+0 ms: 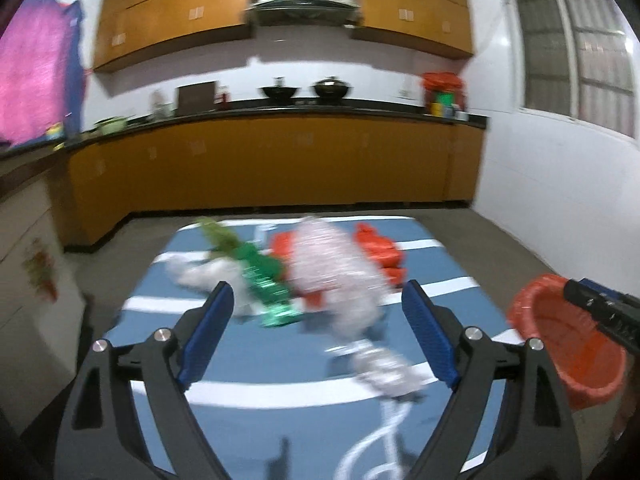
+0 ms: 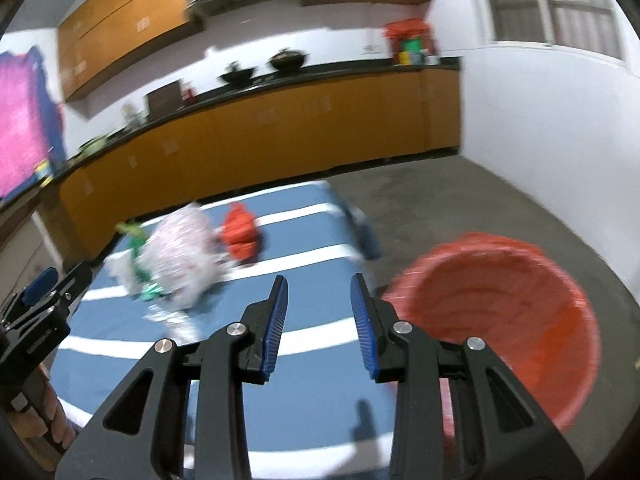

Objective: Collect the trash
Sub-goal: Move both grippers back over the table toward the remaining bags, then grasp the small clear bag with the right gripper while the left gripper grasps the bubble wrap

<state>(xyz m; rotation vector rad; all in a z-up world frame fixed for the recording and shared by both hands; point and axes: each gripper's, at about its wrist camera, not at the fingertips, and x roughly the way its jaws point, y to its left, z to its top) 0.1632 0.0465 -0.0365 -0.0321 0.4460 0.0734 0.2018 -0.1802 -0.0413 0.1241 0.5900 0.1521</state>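
A heap of trash lies on the blue, white-striped table (image 1: pixel 280 360): a crumpled clear plastic bag (image 1: pixel 332 268) (image 2: pixel 184 256), a green wrapper (image 1: pixel 264 284) (image 2: pixel 138 240), an orange-red bag (image 1: pixel 378 248) (image 2: pixel 240 236) and a smaller clear wad (image 1: pixel 384 368). My left gripper (image 1: pixel 318 286) (image 2: pixel 44 292) is open wide just short of the heap, with nothing between its blue pads. The right gripper (image 2: pixel 319 280) (image 1: pixel 600 312) is open partway and empty over the table's right part. A red bin (image 2: pixel 500 320) (image 1: pixel 560 344) stands right of it, its rim close to the right finger.
Orange kitchen cabinets (image 1: pixel 260 160) with a dark counter run along the far wall, with pots (image 1: pixel 280 90) on top. Grey floor (image 2: pixel 500 200) lies right of the table, below a white wall with a window (image 1: pixel 576 52). A hand (image 2: pixel 44 412) grips the left gripper's handle.
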